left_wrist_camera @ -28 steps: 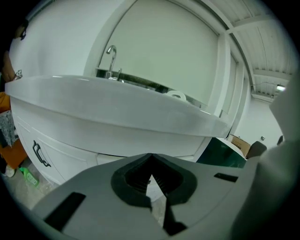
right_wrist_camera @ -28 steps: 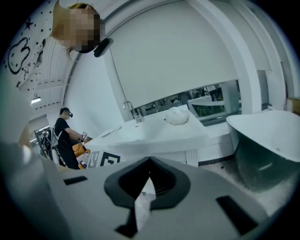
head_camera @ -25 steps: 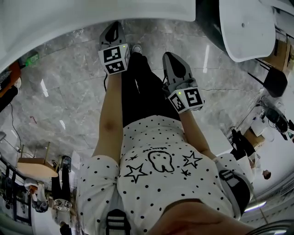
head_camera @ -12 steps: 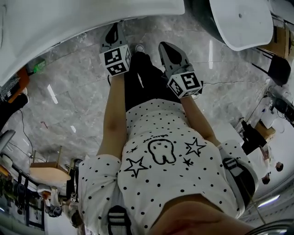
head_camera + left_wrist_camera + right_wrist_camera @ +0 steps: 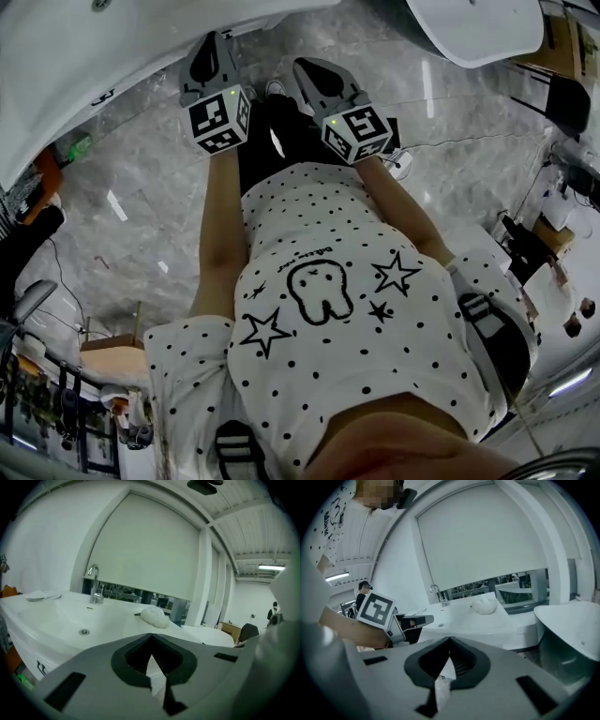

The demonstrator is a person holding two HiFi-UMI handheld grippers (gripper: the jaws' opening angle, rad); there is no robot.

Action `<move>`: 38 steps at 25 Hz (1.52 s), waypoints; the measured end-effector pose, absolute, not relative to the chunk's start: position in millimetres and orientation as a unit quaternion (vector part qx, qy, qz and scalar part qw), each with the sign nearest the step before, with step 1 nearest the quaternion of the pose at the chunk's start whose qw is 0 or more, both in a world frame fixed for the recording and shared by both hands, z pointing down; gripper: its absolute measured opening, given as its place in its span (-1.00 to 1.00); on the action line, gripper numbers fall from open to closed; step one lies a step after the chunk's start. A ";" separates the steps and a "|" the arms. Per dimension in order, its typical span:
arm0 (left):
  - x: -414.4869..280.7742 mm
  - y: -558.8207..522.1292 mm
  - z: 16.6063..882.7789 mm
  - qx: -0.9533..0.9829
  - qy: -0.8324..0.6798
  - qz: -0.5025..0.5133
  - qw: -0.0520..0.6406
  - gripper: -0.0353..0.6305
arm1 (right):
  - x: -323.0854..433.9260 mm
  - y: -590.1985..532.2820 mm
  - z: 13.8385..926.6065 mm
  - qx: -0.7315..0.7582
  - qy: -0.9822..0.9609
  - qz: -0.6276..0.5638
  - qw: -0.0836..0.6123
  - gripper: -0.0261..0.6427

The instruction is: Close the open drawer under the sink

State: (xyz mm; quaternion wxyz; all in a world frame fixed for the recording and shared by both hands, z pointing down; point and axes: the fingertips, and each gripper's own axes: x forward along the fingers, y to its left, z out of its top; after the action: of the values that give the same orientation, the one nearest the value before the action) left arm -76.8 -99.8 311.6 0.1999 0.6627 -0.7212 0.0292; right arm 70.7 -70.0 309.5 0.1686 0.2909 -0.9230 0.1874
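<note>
Left gripper (image 5: 214, 52) and right gripper (image 5: 309, 73) held out side by side.
Both point slightly downward, jaws pressed together on nothing.

The glossy white sink (image 5: 56, 616) carries a chrome tap (image 5: 93, 581) and a crumpled white cloth (image 5: 153, 617). The marble floor (image 5: 141, 187) is grey with pale veins. The person's shirt (image 5: 319, 375) is white with black dots, stars and a tooth outline; the trousers (image 5: 281, 141) are black. The grey left gripper (image 5: 212, 47) and grey right gripper (image 5: 309, 70) each bear a cube patterned in black-and-white squares.
</note>
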 end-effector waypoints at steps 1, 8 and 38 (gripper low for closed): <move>-74.8 -95.0 296.9 0.667 -0.720 0.028 0.189 -0.88 | 69.6 -66.1 302.3 0.290 -0.924 0.185 0.165 -0.88; -70.3 -60.8 217.7 0.679 -0.719 -0.002 0.149 -0.88 | 62.9 -41.6 258.3 0.278 -0.934 0.165 0.153 -0.88; -39.6 4.3 189.4 0.723 -0.678 -0.010 0.135 -0.88 | 44.3 -27.7 213.3 0.240 -0.961 0.084 0.112 -0.88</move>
State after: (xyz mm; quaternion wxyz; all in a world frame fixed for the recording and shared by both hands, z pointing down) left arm -39.6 4.3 189.4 0.1347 0.7225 -0.6780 -0.0101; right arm 44.3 -27.7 213.3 0.1116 0.2401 -0.9606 0.0843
